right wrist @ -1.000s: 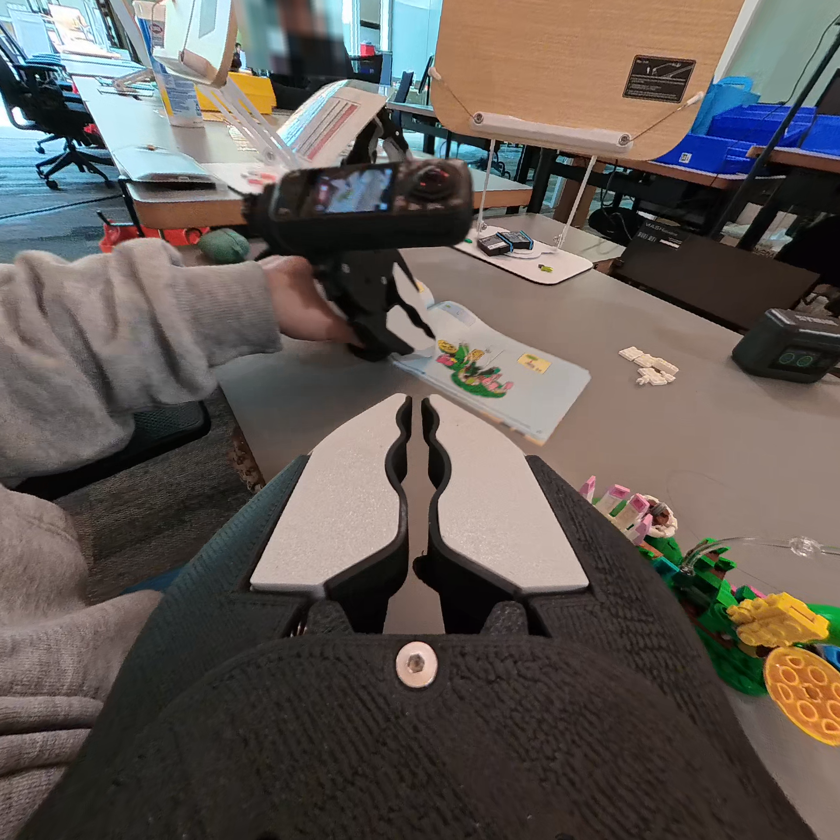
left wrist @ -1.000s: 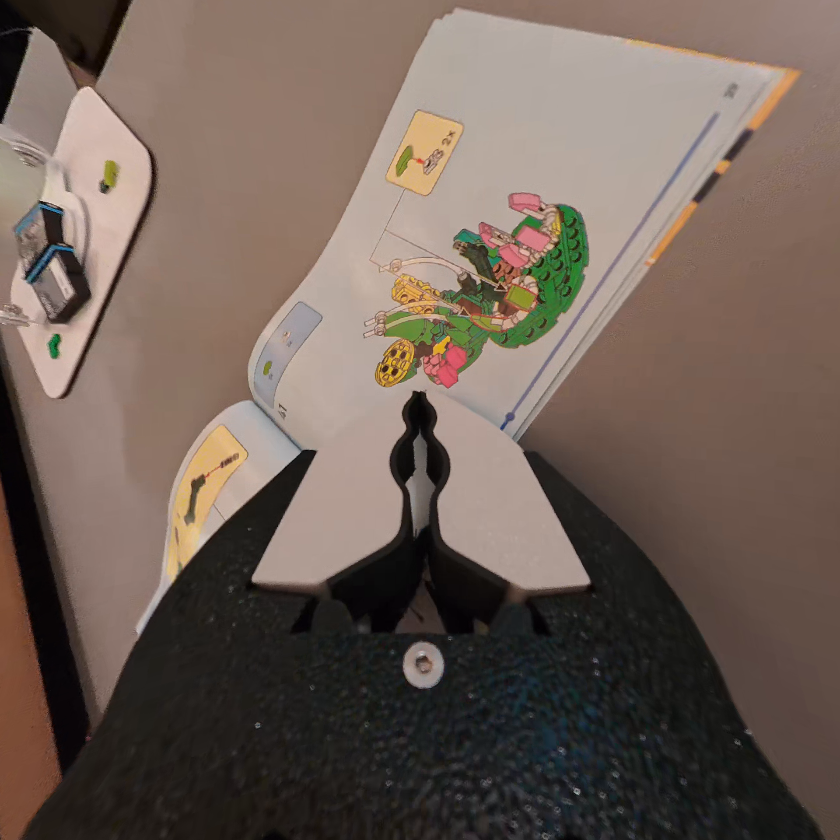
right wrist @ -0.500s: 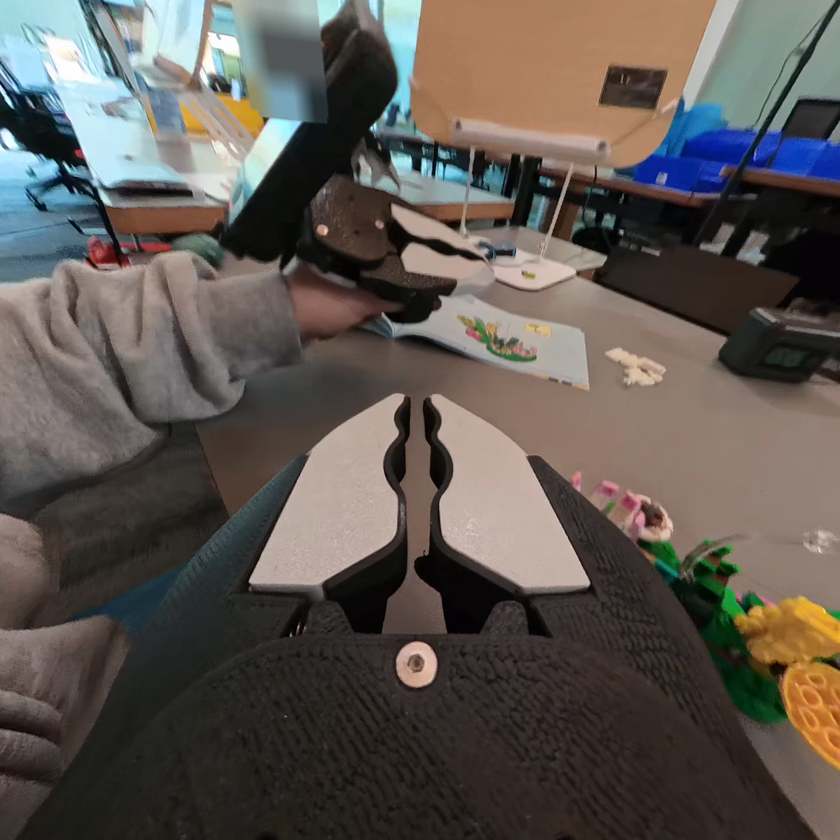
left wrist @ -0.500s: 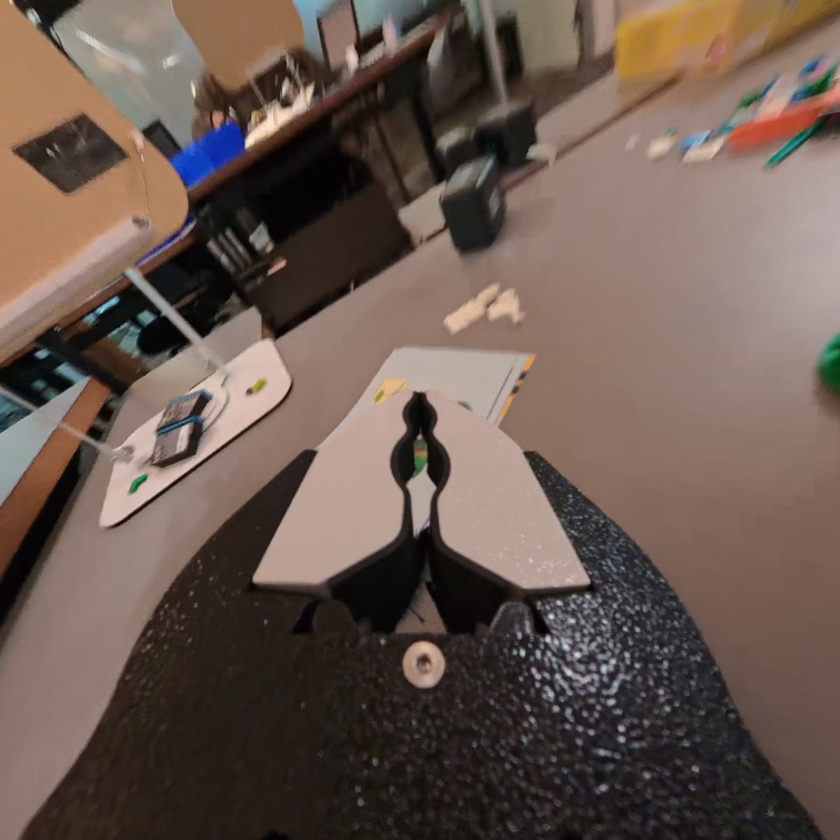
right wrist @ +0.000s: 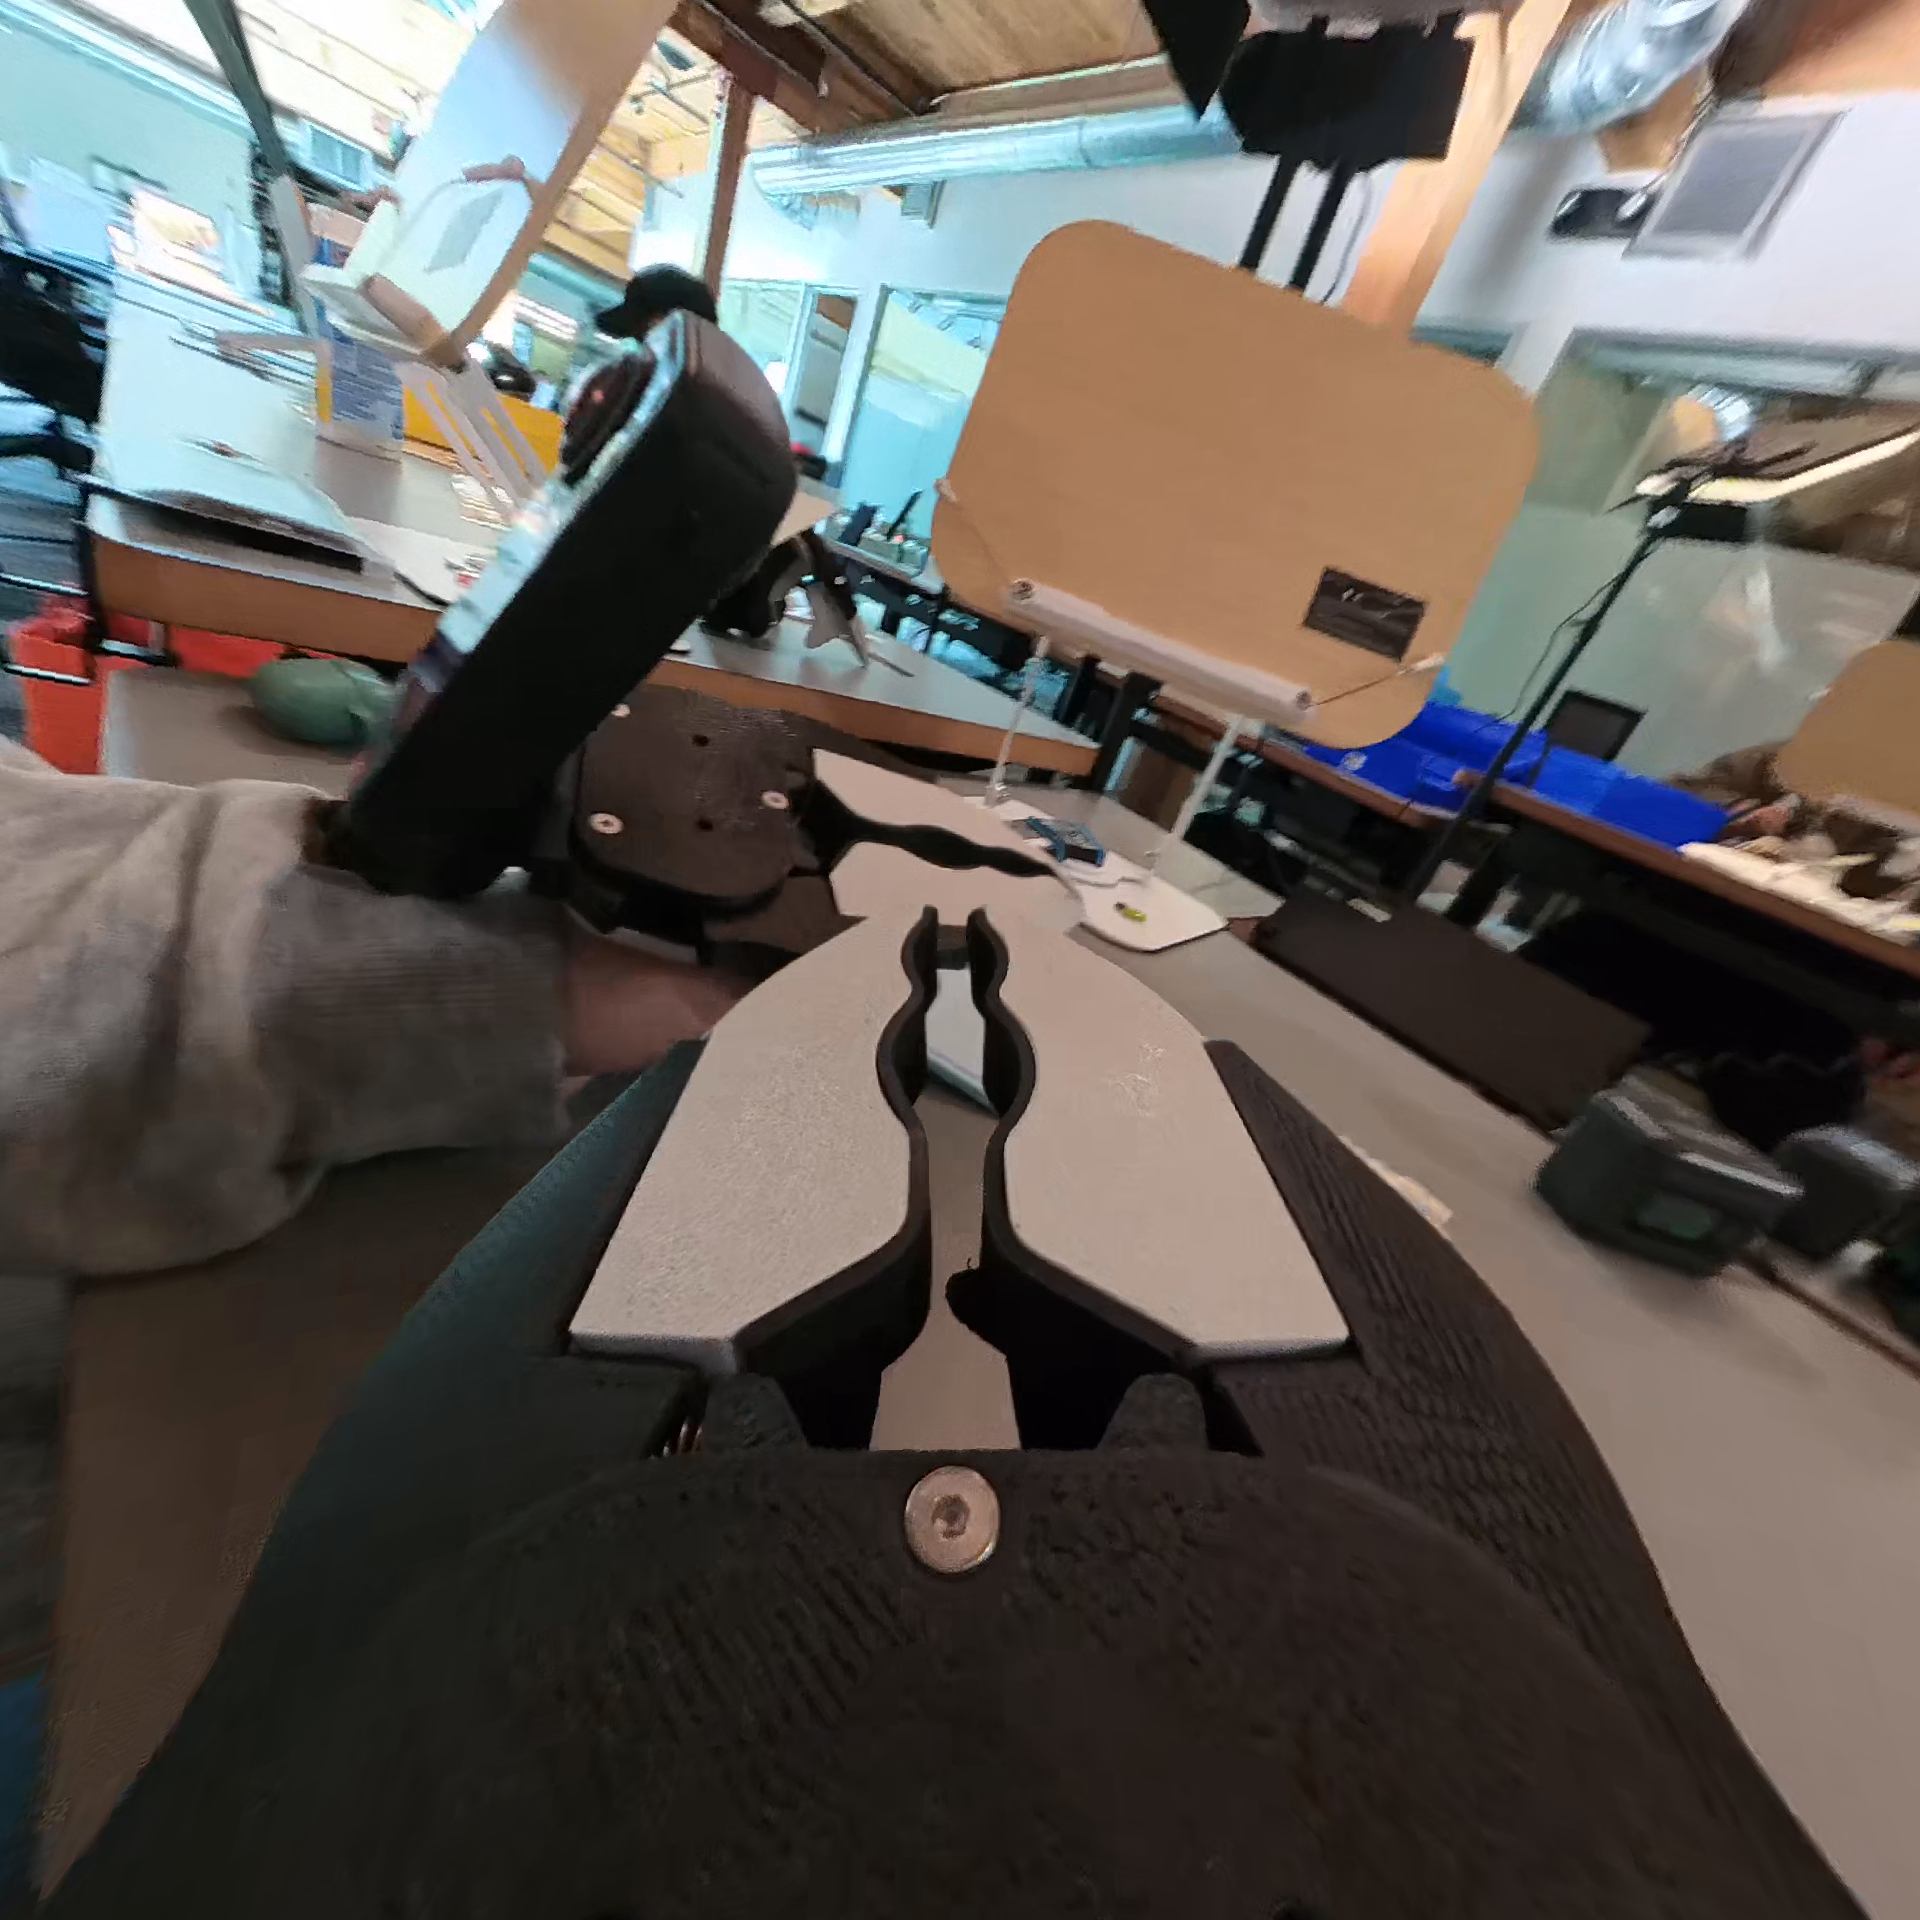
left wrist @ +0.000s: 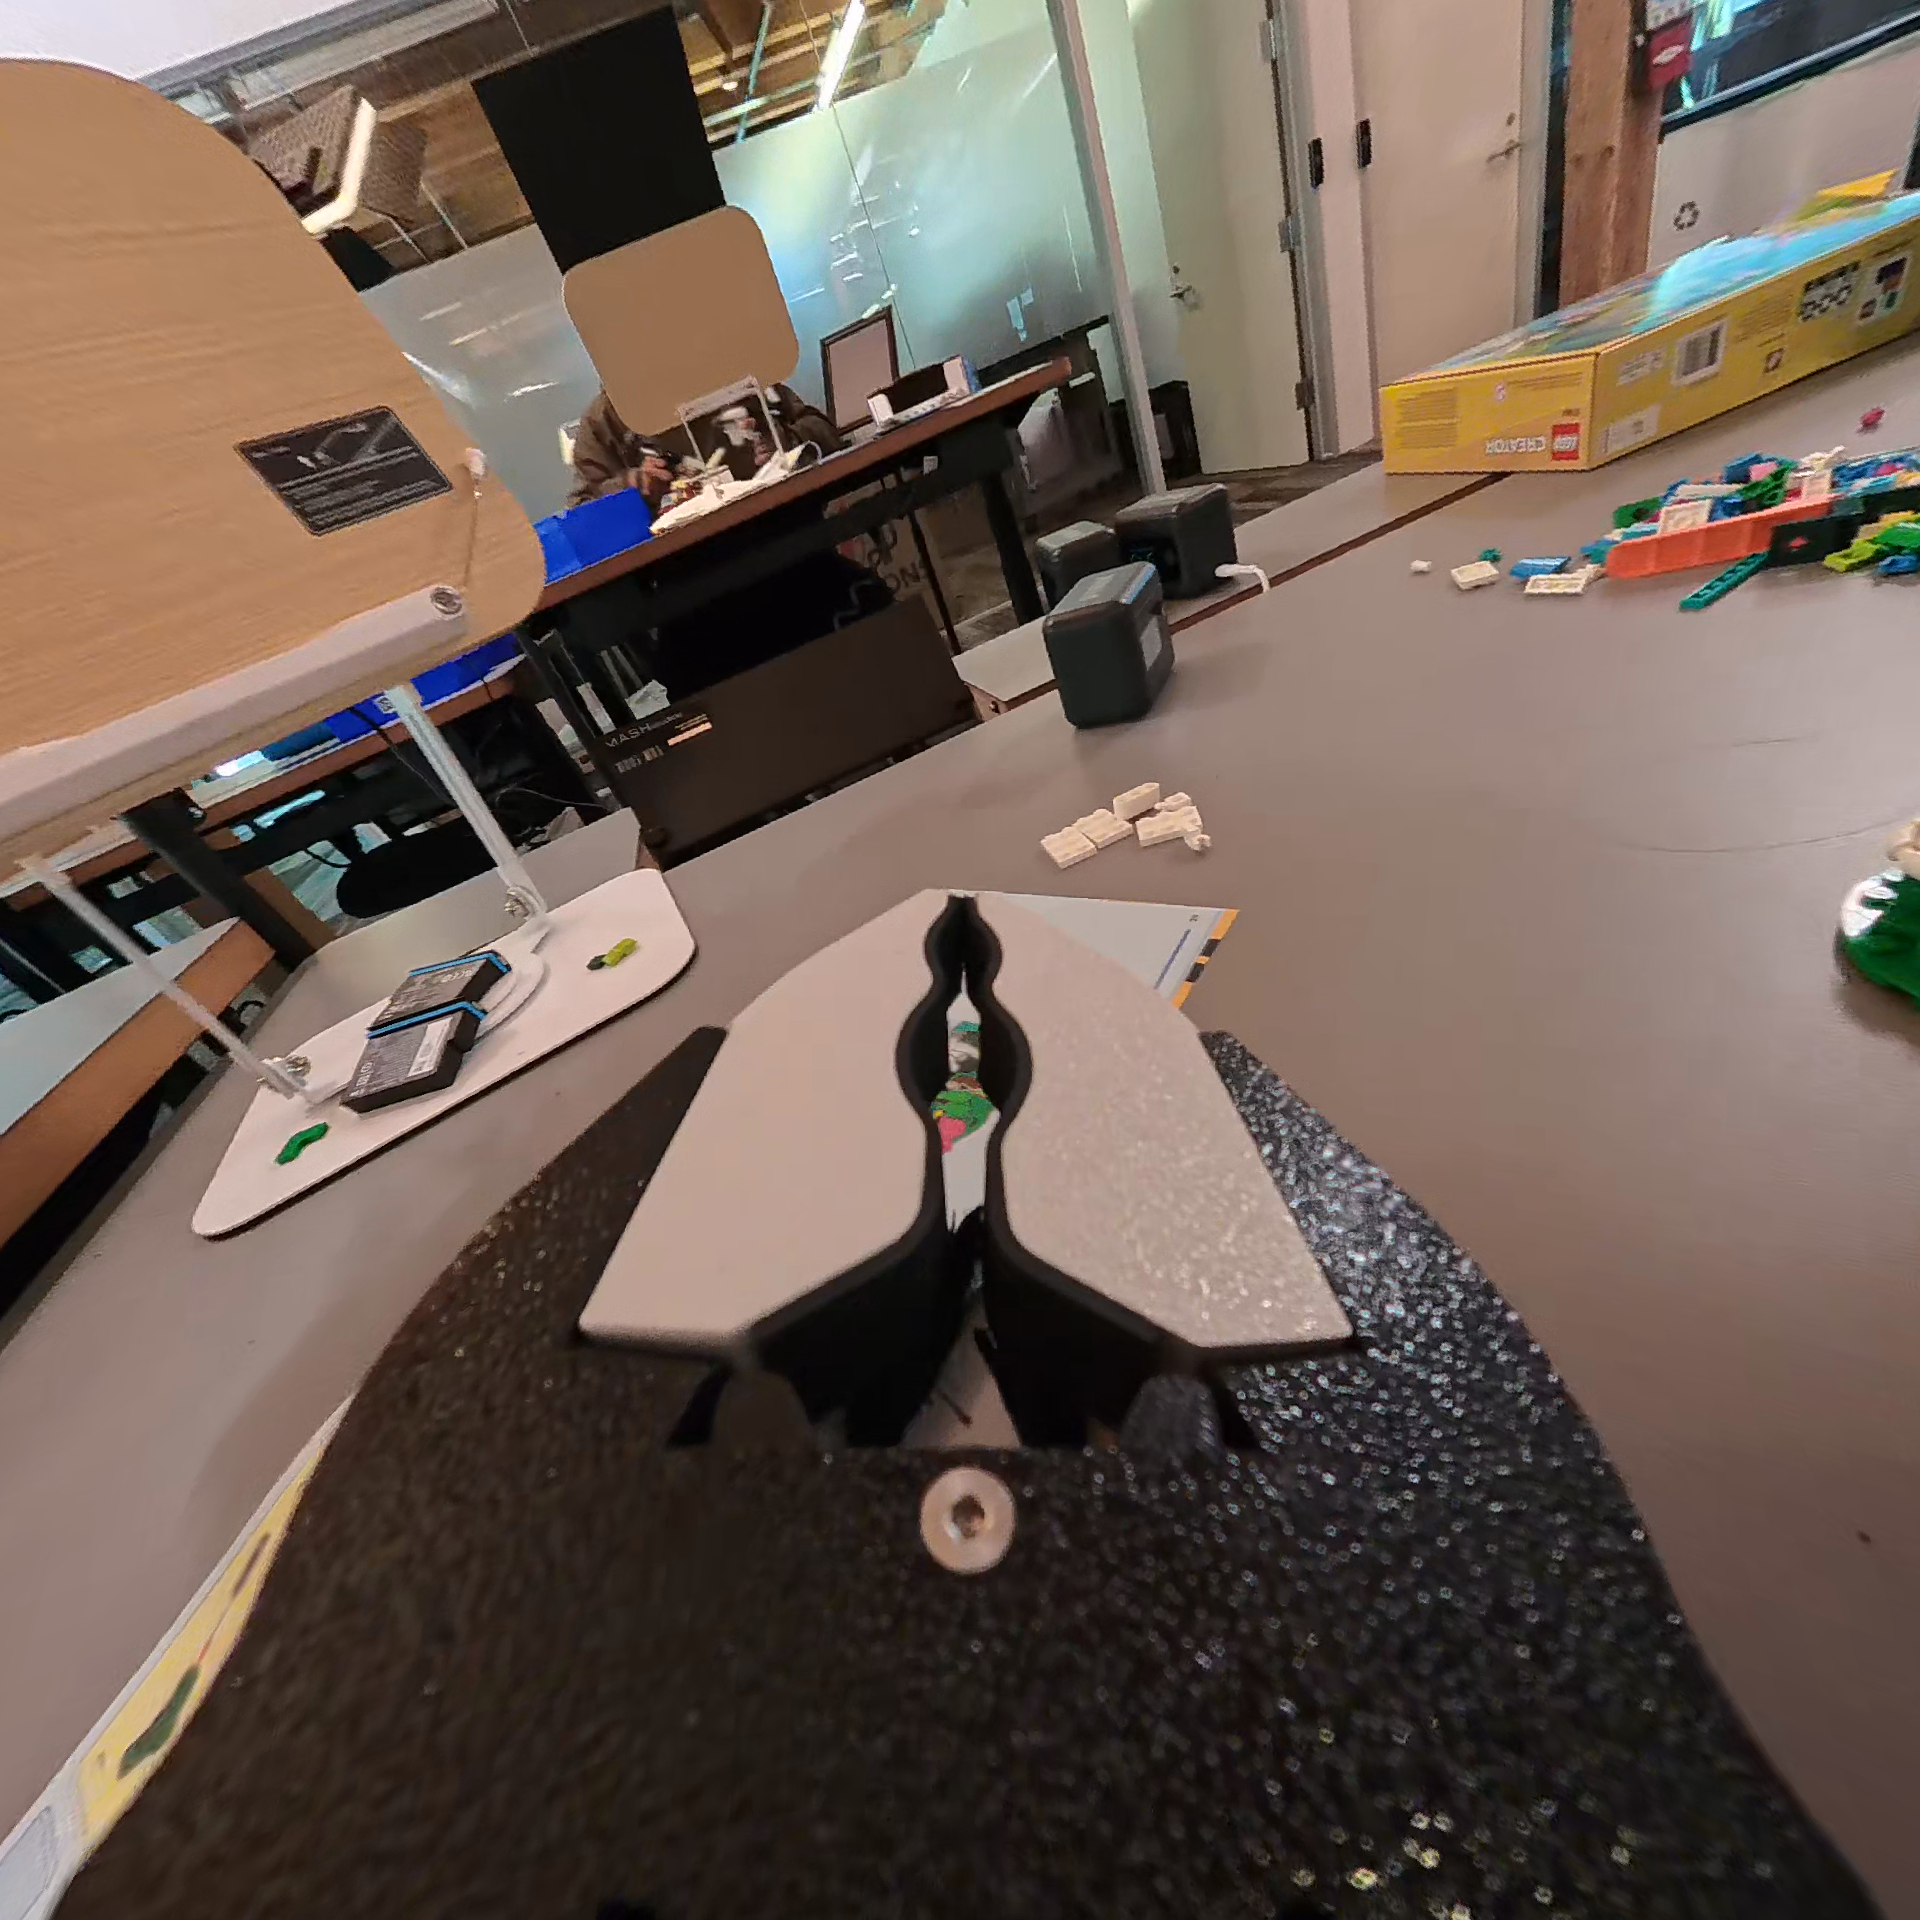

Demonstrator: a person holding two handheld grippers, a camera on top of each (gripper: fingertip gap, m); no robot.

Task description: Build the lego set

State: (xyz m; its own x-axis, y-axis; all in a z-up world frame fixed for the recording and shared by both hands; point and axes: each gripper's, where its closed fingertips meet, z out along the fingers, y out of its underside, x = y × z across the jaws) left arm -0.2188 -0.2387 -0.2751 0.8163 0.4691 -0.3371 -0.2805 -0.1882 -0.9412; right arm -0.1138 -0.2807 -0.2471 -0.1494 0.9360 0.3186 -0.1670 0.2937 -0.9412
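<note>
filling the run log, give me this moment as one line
left gripper: shut, empty, above booklet | right gripper: shut, empty | white bricks: loose on table

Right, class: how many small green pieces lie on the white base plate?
2: a dark green piece at the white base plate near corner, a lime piece toward its far end. Batteries may hide more.

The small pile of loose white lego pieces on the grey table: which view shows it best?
The left wrist view: the small pile of loose white lego pieces lies sharp and unobstructed beyond the open instruction booklet. In the right wrist view only a blurred pale scrap appears past the right gripper.
</note>
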